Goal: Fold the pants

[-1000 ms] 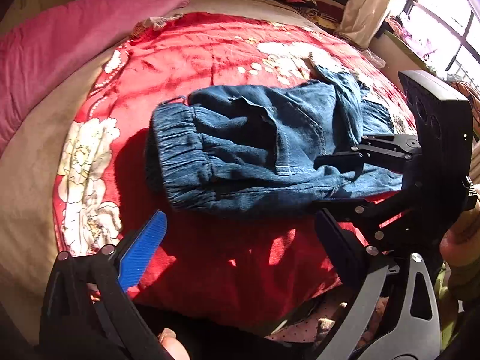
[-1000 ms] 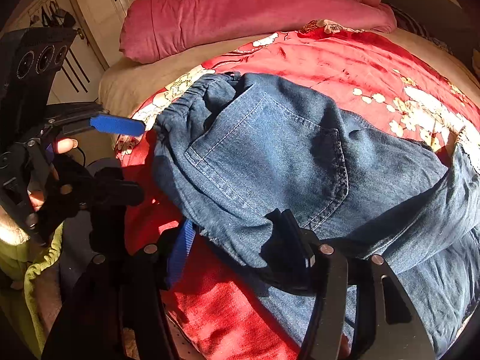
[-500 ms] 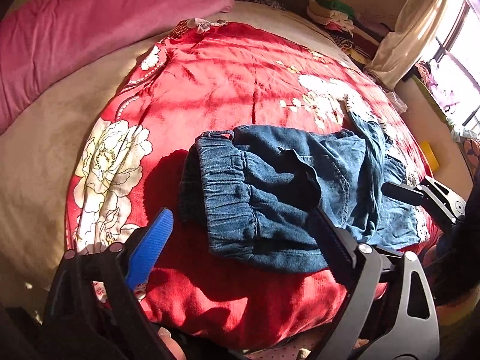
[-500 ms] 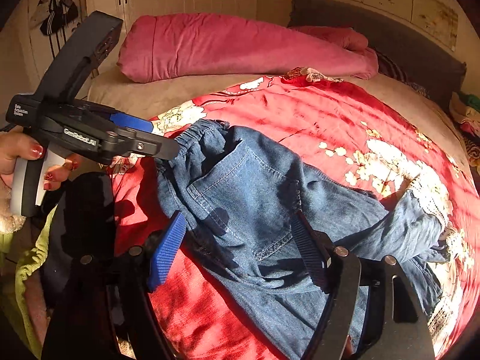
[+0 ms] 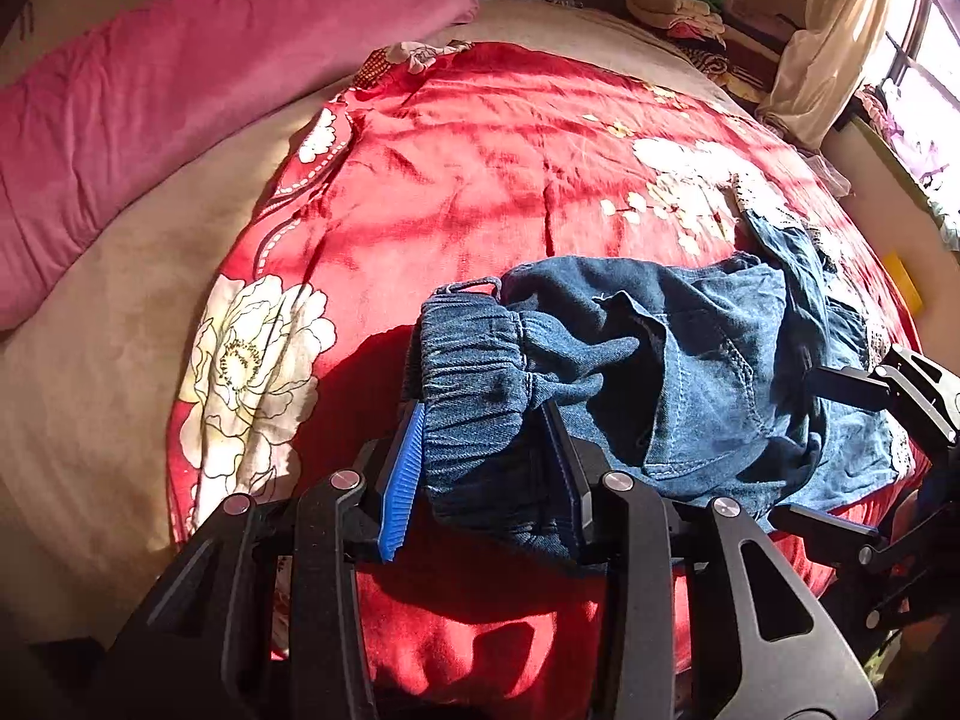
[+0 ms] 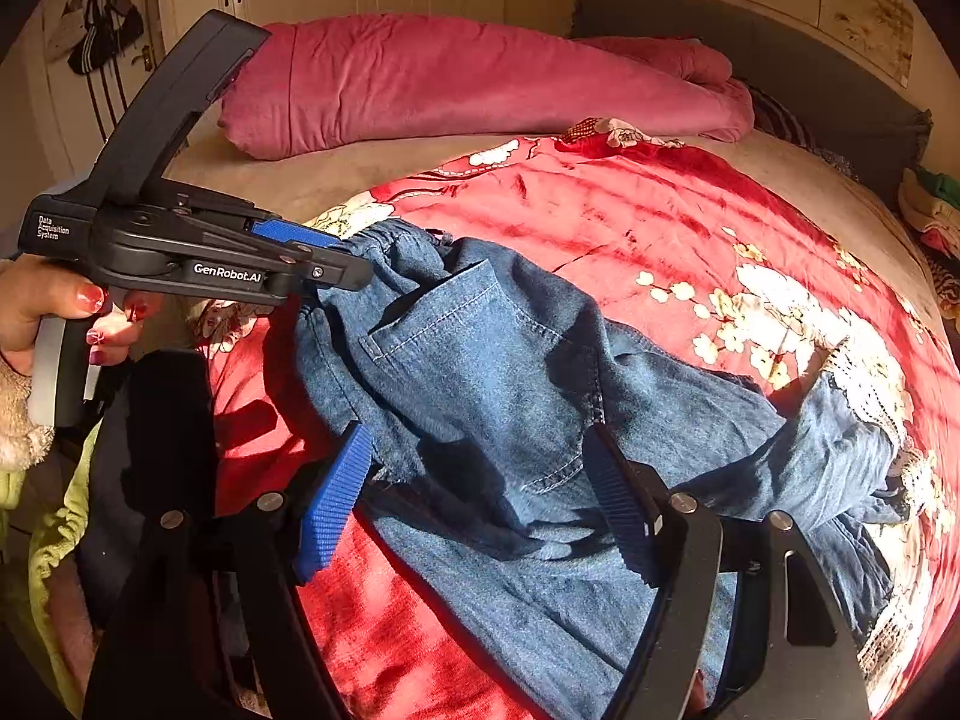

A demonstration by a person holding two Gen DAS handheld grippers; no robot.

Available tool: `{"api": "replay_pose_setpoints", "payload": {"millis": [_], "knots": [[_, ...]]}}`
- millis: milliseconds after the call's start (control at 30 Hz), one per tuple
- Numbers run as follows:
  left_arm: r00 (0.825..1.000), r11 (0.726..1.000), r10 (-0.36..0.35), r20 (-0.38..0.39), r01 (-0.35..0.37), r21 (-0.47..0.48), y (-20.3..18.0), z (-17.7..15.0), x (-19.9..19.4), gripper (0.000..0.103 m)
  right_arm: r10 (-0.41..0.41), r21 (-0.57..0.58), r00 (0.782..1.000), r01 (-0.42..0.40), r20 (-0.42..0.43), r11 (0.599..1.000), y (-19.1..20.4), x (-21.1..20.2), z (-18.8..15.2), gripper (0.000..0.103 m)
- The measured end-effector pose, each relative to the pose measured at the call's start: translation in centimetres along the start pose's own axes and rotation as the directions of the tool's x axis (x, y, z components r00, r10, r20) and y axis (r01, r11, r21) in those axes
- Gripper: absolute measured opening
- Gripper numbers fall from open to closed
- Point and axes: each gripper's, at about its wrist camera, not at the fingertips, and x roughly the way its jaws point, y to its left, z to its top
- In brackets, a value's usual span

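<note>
Here, a bed fills both views, spread with a red floral cover and a pink quilt bunched along its far side. On the cover, near the front edge, lie the jeans, crumpled: the elastic waistband sits at one end and the legs trail off in a loose twist toward the other. No neat fold shows yet, so the task looks barely begun; the jeans need straightening, then folding.

The left tool has just been closing and now pinches the waistband between its blue pads. A hand with red nails holds its handle. The right tool stands with its fingers spread over the seat of the jeans; the denim lies between them, but the pads do not appear to press it. Folded clothes sit stacked beyond the bed.
</note>
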Motion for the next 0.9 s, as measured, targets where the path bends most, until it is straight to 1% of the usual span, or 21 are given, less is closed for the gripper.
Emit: {"api": "replay_pose_setpoints", "payload": {"millis": [100, 200, 267, 300, 367, 433, 533, 600, 633, 733, 767, 800, 900], "knots": [[1.000, 1.000, 0.012, -0.023, -0.012, 0.004, 0.3, -0.7, 1.0, 0.030, 0.017, 0.000, 0.999, -0.017, -0.026, 1.000, 0.2, 1.1, -0.1, 0.072], [0.999, 1.000, 0.022, -0.039, -0.021, 0.021, 0.0, -1.4, 1.9, 0.031, 0.056, 0.039, 0.994, -0.053, -0.098, 0.998, -0.1, 3.2, -0.8, 0.070], [0.999, 0.999, 0.032, -0.033, -0.032, 0.028, -0.1, -1.6, 2.2, 0.034, 0.087, 0.076, 0.985, -0.077, -0.147, 0.994, -0.4, 4.7, -1.7, 0.070], [0.999, 0.999, 0.033, -0.035, -0.032, 0.028, -0.1, -1.7, 2.3, 0.038, 0.093, 0.081, 0.983, -0.081, -0.160, 0.993, -0.4, 5.3, -2.1, 0.071], [0.998, 0.999, 0.042, -0.036, -0.041, 0.024, 0.0, -1.9, 2.6, 0.046, 0.088, 0.078, 0.983, -0.076, -0.162, 0.994, -0.3, 6.0, -2.7, 0.071], [0.999, 0.999, 0.040, -0.036, -0.040, 0.013, 0.2, -1.9, 2.8, 0.049, 0.087, 0.076, 0.984, -0.075, -0.157, 0.994, -0.1, 6.0, -2.8, 0.072], [0.999, 0.999, 0.026, -0.025, -0.026, -0.023, 0.7, -1.7, 1.9, 0.055, 0.143, 0.111, 0.981, -0.129, -0.128, 0.985, -0.7, 4.4, -2.5, 0.072], [1.000, 0.999, 0.019, -0.004, -0.019, -0.035, 1.1, -1.6, 0.5, 0.062, 0.171, 0.143, 0.983, -0.160, -0.073, 0.977, -1.8, 2.0, -2.3, 0.072], [1.000, 0.999, 0.015, 0.011, -0.014, -0.038, 1.1, -1.5, -0.3, 0.064, 0.167, 0.150, 0.985, -0.158, -0.047, 0.976, -2.5, 0.8, -2.2, 0.072], [0.998, 0.998, 0.025, 0.063, -0.021, -0.053, 1.3, -0.8, -2.7, 0.076, 0.117, 0.185, 0.993, -0.118, 0.015, 0.976, -5.4, -2.6, -1.8, 0.072], [0.996, 0.998, 0.024, 0.084, -0.019, -0.056, 1.2, -0.5, -3.5, 0.082, 0.092, 0.202, 0.995, -0.095, 0.027, 0.975, -6.6, -3.6, -1.8, 0.073], [0.994, 0.998, 0.022, 0.106, -0.016, -0.057, 1.0, -0.1, -4.2, 0.086, 0.060, 0.217, 0.998, -0.065, 0.033, 0.974, -7.8, -4.4, -1.7, 0.076], [0.988, 0.999, -0.016, 0.154, 0.022, -0.038, -0.7, 1.4, -5.5, 0.091, -0.041, 0.271, 0.999, 0.032, 0.029, 0.962, -11.9, -6.0, -1.5, 0.076]]}}
